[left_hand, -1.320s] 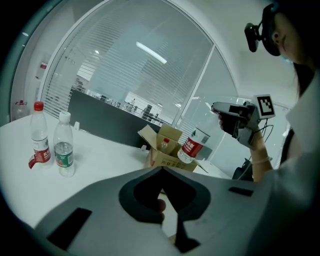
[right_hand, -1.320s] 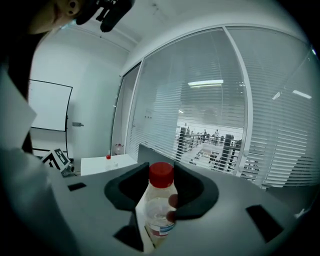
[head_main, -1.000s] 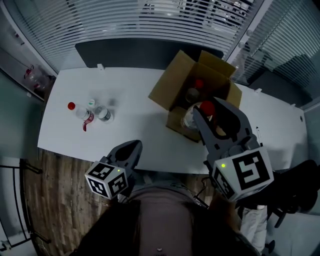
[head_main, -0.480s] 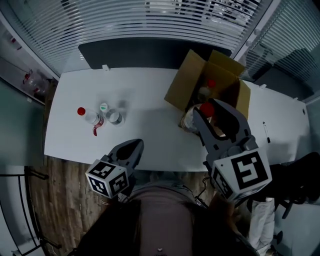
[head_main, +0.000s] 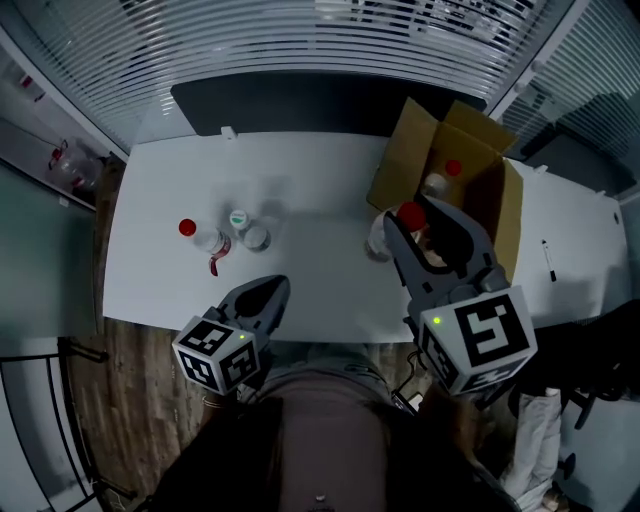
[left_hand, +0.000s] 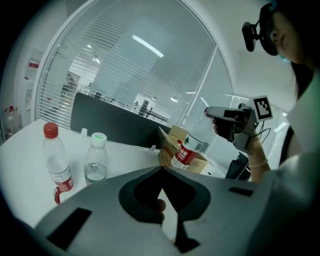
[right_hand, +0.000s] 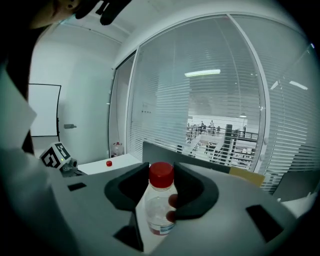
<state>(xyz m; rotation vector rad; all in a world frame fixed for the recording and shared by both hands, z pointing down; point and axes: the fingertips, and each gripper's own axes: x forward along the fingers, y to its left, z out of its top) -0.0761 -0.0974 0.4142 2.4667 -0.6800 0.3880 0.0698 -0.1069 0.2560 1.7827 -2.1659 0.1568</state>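
Observation:
My right gripper (head_main: 412, 218) is shut on a clear red-capped water bottle (right_hand: 159, 206), held upright by its neck just left of the open cardboard box (head_main: 462, 168). The left gripper view shows that bottle (left_hand: 184, 150) hanging in front of the box (left_hand: 176, 150). Inside the box, tops of other bottles (head_main: 452, 168) show. My left gripper (head_main: 272, 286) hangs over the table's near edge, jaws together and holding nothing. Two bottles stand on the white table (head_main: 320, 270) ahead of it: a red-capped one (left_hand: 56, 162) and a green-capped one (left_hand: 96, 161).
A dark panel (head_main: 300, 100) runs along the table's far edge, with glass walls and blinds behind it. Wooden floor (head_main: 130, 400) lies to the near left. A small pen-like object (head_main: 548, 258) lies on the table right of the box.
The right gripper has carried its bottle leftward, from above the box's front to the table beside the box. The left gripper now faces the two standing bottles more closely.

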